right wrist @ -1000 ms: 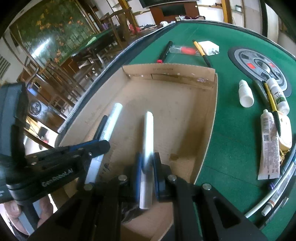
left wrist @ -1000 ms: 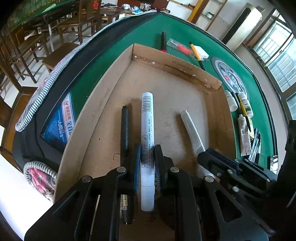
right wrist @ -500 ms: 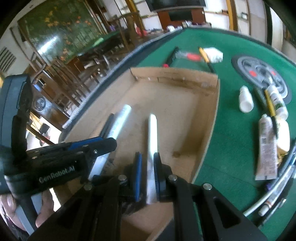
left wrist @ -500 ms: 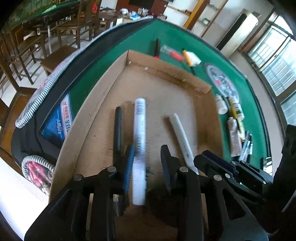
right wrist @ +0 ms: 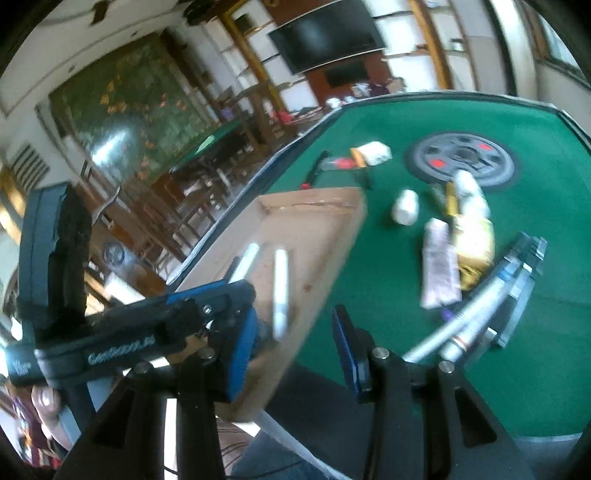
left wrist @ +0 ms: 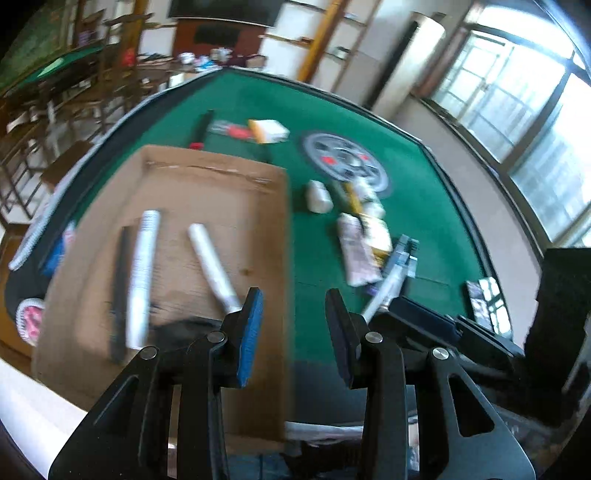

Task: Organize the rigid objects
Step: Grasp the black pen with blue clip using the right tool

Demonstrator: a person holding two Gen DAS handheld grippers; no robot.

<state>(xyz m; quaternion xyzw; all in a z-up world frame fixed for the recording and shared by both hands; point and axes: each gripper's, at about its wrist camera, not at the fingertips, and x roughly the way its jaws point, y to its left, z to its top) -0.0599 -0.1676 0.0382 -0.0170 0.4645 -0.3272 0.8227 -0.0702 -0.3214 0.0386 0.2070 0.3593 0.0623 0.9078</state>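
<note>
Both tongs, left (left wrist: 293, 325) and right (right wrist: 291, 349), have just opened and now stand empty, their white markers (left wrist: 142, 273) released into the cardboard box (left wrist: 221, 173) (more items wait on the counter (left wrist: 424, 206)).

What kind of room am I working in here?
Probably a mahjong or card parlour, not a home. You are at a green felt table with a round control panel set into its middle, another green-topped table with wooden chairs stands behind, and a wall-mounted screen hangs above.
</note>
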